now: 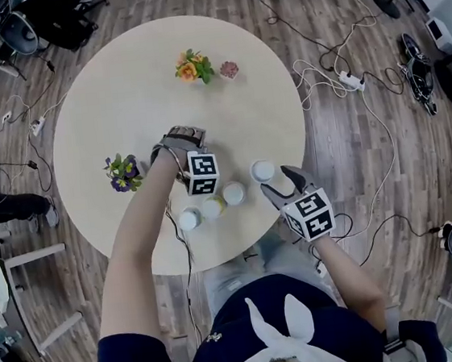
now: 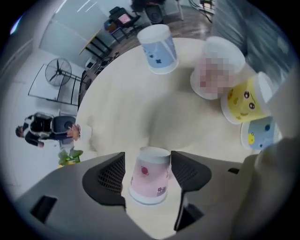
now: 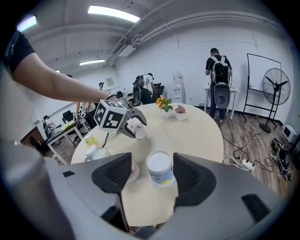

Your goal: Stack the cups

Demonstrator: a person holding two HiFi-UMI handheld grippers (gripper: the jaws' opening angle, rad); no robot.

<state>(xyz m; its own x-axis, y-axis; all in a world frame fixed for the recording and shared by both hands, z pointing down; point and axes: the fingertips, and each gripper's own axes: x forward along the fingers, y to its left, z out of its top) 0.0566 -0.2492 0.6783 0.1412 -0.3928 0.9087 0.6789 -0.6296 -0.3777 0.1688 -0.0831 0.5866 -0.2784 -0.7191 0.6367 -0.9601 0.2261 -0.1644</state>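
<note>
The pink cup (image 2: pixel 149 178) sits mouth-down between the fingers (image 2: pixel 105 180) of the left gripper (image 2: pixel 148 158), which are spread wide: a clear gap shows on one side and the other pad lies close to the wall, so the cup is released, not squeezed. Whether its rim rests on the desk (image 1: pixel 118 91) or hangs just over it I cannot tell. Beside it four more upturned cups curve along the desk's near edge: a pale blue cup (image 1: pixel 190 218), a yellow cup (image 1: pixel 213 208), a pinkish cup (image 1: pixel 234 193) and a blue-printed cup (image 1: pixel 263 170). That last one stands in the mouth of the right gripper (image 3: pixel 152 159), whose fingers are also apart, desk showing on both sides of the cup. The left forearm (image 1: pixel 139 235) reaches in over the near edge and its gripper tips steeply down, marker cube (image 1: pixel 202 175) uppermost; the right gripper slants down more gently from the desk's rim. Past the cups the middle of the round desk lies open as far as the orange flowers (image 1: pixel 193 66), a small succulent (image 1: pixel 229 69) and purple flowers (image 1: pixel 124 173) near the far and left edges. Cables (image 1: pixel 336 82) trail over the floor (image 1: pixel 368 144) around it
</note>
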